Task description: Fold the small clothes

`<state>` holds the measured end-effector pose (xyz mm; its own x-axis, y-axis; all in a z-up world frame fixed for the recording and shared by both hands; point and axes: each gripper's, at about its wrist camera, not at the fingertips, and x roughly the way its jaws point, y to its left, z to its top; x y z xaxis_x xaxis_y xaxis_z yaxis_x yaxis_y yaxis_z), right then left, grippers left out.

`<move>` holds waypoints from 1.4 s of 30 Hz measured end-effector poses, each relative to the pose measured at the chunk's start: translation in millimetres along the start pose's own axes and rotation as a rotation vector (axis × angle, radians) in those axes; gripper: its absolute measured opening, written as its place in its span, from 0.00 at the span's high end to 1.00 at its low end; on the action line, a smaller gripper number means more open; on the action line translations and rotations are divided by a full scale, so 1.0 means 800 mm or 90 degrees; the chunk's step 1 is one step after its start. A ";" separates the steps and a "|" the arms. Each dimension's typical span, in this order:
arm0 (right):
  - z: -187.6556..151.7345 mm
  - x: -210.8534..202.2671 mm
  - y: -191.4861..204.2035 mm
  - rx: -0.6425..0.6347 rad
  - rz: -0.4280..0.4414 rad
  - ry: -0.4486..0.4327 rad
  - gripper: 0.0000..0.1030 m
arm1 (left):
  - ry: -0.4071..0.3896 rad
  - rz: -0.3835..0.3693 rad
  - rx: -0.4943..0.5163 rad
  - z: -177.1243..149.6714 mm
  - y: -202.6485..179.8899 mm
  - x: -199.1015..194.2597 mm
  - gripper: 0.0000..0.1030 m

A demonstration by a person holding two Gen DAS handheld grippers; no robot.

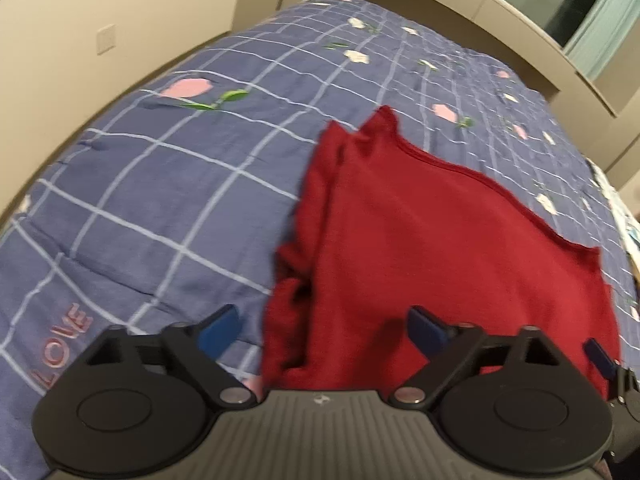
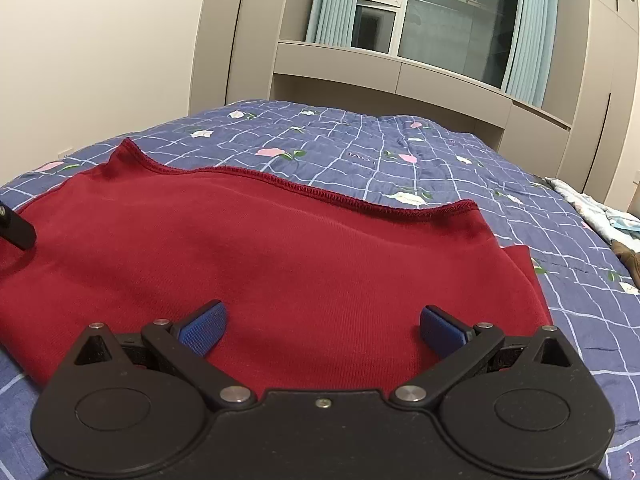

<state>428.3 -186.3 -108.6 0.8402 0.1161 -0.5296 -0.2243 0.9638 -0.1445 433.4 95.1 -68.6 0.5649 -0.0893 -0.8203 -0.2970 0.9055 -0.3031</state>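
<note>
A dark red knit garment (image 1: 440,248) lies partly folded on the bed, its layered left edge bunched in the left wrist view. My left gripper (image 1: 324,330) hovers over that left edge with its jaws wide apart; one blue pad is over the quilt, the other over the red cloth, and nothing is pinched. In the right wrist view the same garment (image 2: 280,248) spreads flat, its stitched hem running across the far side. My right gripper (image 2: 322,334) stands open above the near part of the cloth, holding nothing. A black piece of the left gripper (image 2: 16,228) shows at the left edge.
The bed is covered by a blue checked quilt (image 1: 160,184) with pink flowers and the word LOVE (image 1: 60,344). Other fabric (image 2: 600,212) lies at the bed's right side. Beige cabinets (image 2: 400,76) and a curtained window (image 2: 440,12) stand beyond the bed.
</note>
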 end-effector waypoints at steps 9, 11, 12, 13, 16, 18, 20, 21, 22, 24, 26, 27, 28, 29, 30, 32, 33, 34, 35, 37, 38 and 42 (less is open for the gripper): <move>0.000 0.000 0.000 0.000 0.000 0.000 0.01 | -0.002 0.010 -0.030 0.000 0.012 0.003 0.24; 0.000 0.000 0.000 0.000 0.000 0.000 0.01 | 0.000 0.011 -0.030 0.001 0.012 0.005 0.23; 0.000 0.000 0.000 0.000 0.000 0.000 0.01 | 0.000 0.015 -0.030 0.002 0.011 0.006 0.23; 0.000 0.000 0.000 0.000 0.000 0.000 0.01 | -0.001 0.018 -0.029 0.001 0.009 0.006 0.24; 0.000 0.000 0.000 0.000 0.000 -0.001 0.01 | -0.005 0.024 -0.030 0.001 0.004 0.005 0.31; 0.000 0.000 0.000 0.001 0.001 -0.001 0.01 | -0.014 0.019 -0.036 0.000 0.003 0.003 0.38; 0.001 0.000 0.000 0.003 0.002 -0.001 0.01 | -0.015 0.021 -0.041 0.001 0.002 0.003 0.38; 0.001 0.000 0.000 0.004 0.002 -0.001 0.01 | -0.014 0.022 -0.040 0.001 0.001 0.004 0.38; 0.001 0.000 0.000 0.004 0.002 -0.002 0.01 | -0.014 0.023 -0.039 0.001 0.000 0.004 0.39; 0.001 0.000 0.000 0.004 0.002 -0.003 0.01 | -0.011 0.022 -0.033 0.001 -0.002 0.005 0.40; 0.001 -0.001 0.000 0.003 0.001 -0.004 0.01 | -0.004 0.022 -0.024 0.002 -0.003 0.008 0.40; 0.001 -0.001 0.001 0.003 0.001 -0.004 0.01 | -0.002 0.023 -0.024 0.002 -0.004 0.009 0.40; 0.001 0.000 0.001 0.003 0.001 -0.004 0.01 | -0.001 0.024 -0.026 0.002 -0.004 0.009 0.46; 0.001 0.000 0.001 0.004 0.002 -0.004 0.01 | -0.002 0.018 -0.028 0.003 -0.004 0.008 0.66; 0.001 0.000 0.001 0.004 0.002 -0.004 0.01 | -0.002 0.001 -0.030 0.004 -0.007 0.006 0.76; 0.001 0.000 0.000 0.004 0.002 -0.004 0.01 | -0.005 0.010 -0.022 0.005 -0.015 0.002 0.87; 0.000 0.000 0.000 0.004 0.002 -0.004 0.01 | -0.009 0.017 -0.011 0.005 -0.021 0.000 0.88; 0.001 0.000 0.001 0.005 0.002 -0.004 0.01 | -0.013 0.022 -0.007 0.005 -0.025 -0.002 0.90; 0.000 -0.001 0.000 0.005 0.003 -0.004 0.01 | -0.017 0.024 -0.005 0.005 -0.029 -0.005 0.91; 0.000 -0.001 -0.001 0.008 0.004 -0.004 0.01 | -0.027 0.025 -0.001 0.007 -0.036 -0.013 0.91; 0.000 0.000 -0.001 0.009 0.005 -0.004 0.01 | -0.034 0.023 0.004 0.008 -0.040 -0.018 0.92; 0.001 -0.002 -0.002 0.018 0.010 -0.007 0.00 | -0.070 -0.001 0.042 0.015 -0.068 -0.049 0.92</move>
<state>427.4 -187.8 -106.8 0.8422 0.1338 -0.5223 -0.2235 0.9682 -0.1123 436.6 54.7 -13.8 0.6472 -0.0478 -0.7608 -0.2471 0.9310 -0.2687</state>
